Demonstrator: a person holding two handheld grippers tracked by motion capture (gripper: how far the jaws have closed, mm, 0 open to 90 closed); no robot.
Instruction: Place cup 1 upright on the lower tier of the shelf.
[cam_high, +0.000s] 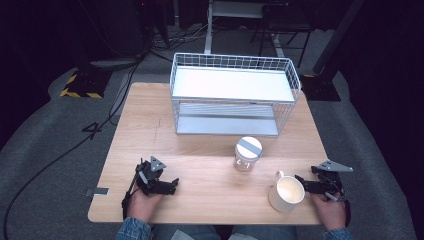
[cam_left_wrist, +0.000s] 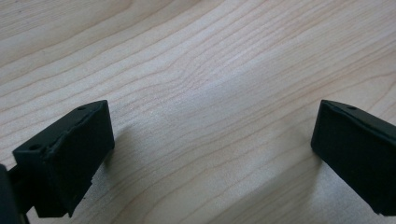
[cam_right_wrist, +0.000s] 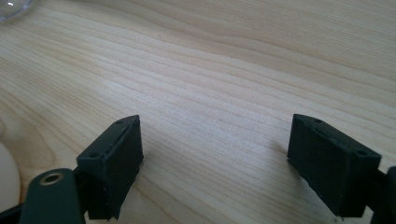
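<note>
Pale wood grain runs across the light wooden table (cam_high: 200, 130), and both hands are parked at its near edge. On the left, the left gripper (cam_high: 167, 186) lies low over the board in the person's left hand (cam_high: 145, 200), its jaws spread wide with nothing but bare wood between them, as the left gripper view makes plain. Over on the right, the right gripper (cam_high: 302, 184) sits in the right hand (cam_high: 330, 210), pointing towards the cream ceramic mug (cam_high: 286, 194), which stands upright just beside its tips near the front right edge of the table; whether they touch cannot be told. The right gripper view shows those jaws standing apart too, bare table between them, the mug's pale side creeping in at the lower left edge. Just behind the mug, towards the middle of the table, stands a clear glass jar with a grey lid (cam_high: 248, 154), upright and apart from both grippers. At the far side sits a white wire two-tier rack (cam_high: 235, 95), both its shelves bare.
</note>
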